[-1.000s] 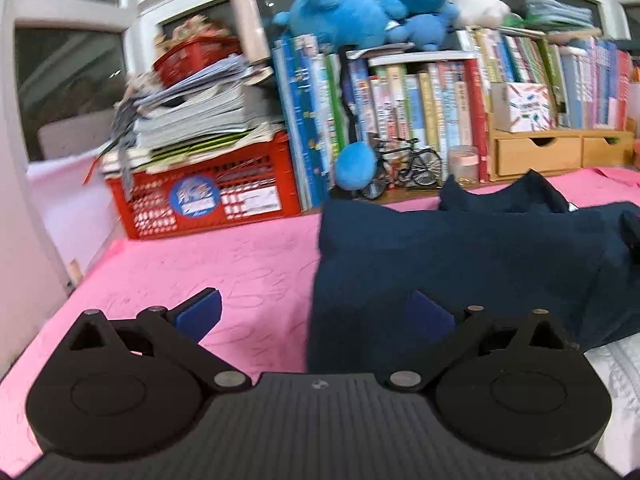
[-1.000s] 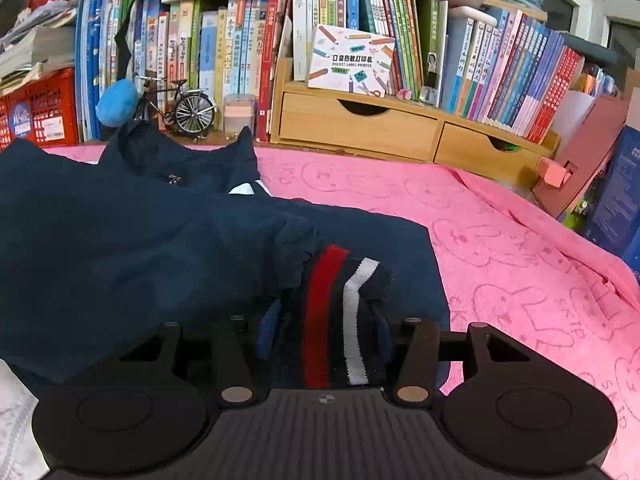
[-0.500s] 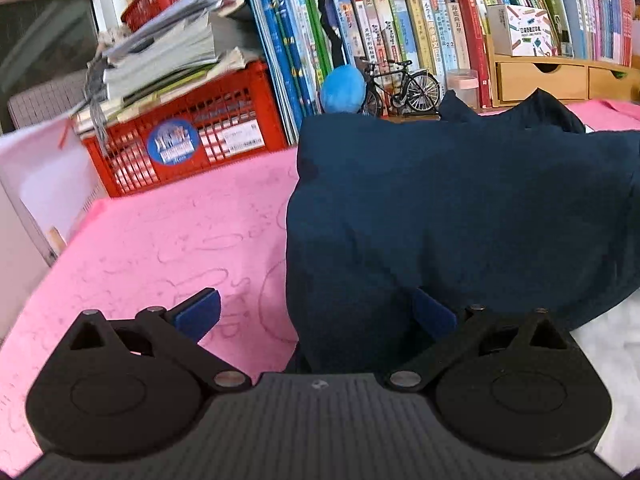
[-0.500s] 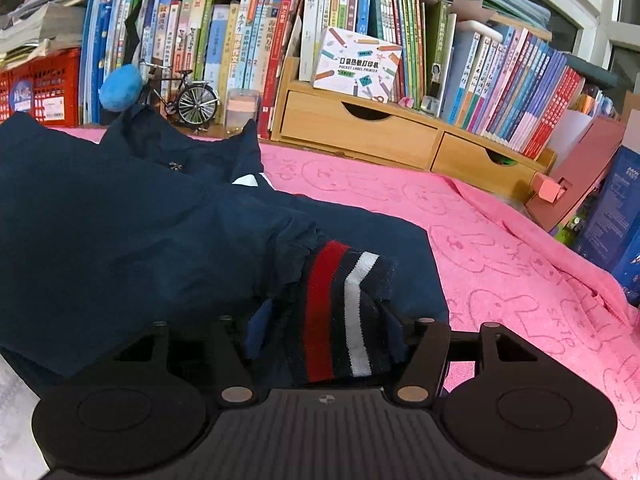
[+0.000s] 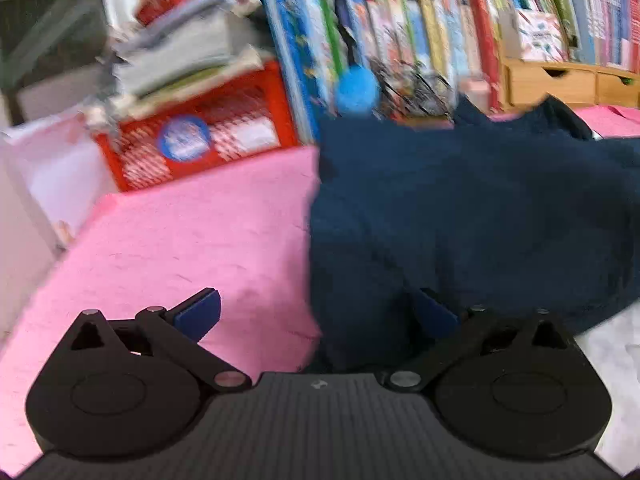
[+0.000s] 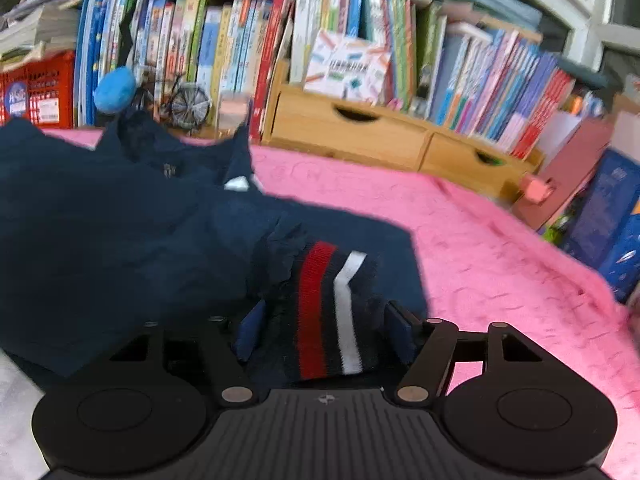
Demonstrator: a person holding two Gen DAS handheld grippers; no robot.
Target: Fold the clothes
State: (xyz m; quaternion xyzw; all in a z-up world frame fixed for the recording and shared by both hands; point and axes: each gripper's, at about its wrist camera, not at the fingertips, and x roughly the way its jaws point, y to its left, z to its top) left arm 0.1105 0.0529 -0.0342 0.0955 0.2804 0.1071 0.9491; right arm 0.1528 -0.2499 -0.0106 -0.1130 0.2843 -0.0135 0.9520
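Observation:
A navy shirt (image 5: 472, 220) lies on a pink cloth (image 5: 192, 248), its collar toward the books. My left gripper (image 5: 316, 316) is open at the shirt's left edge, its right finger over the fabric, its left finger over the pink cloth. In the right wrist view the shirt (image 6: 104, 216) fills the left half. My right gripper (image 6: 324, 328) stands with the red and white striped sleeve cuff (image 6: 328, 304) between its fingers, partly closed around it.
A red crate (image 5: 200, 140) with stacked papers stands at the back left. A row of books (image 6: 224, 44), a small model bicycle (image 6: 180, 100) and wooden drawers (image 6: 380, 136) line the back. Boxes (image 6: 608, 208) stand at the right edge. Something white (image 5: 612, 348) lies by the shirt's near side.
Both views are blurred by motion. The left gripper has shifted so the shirt sits further right. The right fingers have opened wider around the striped cuff.

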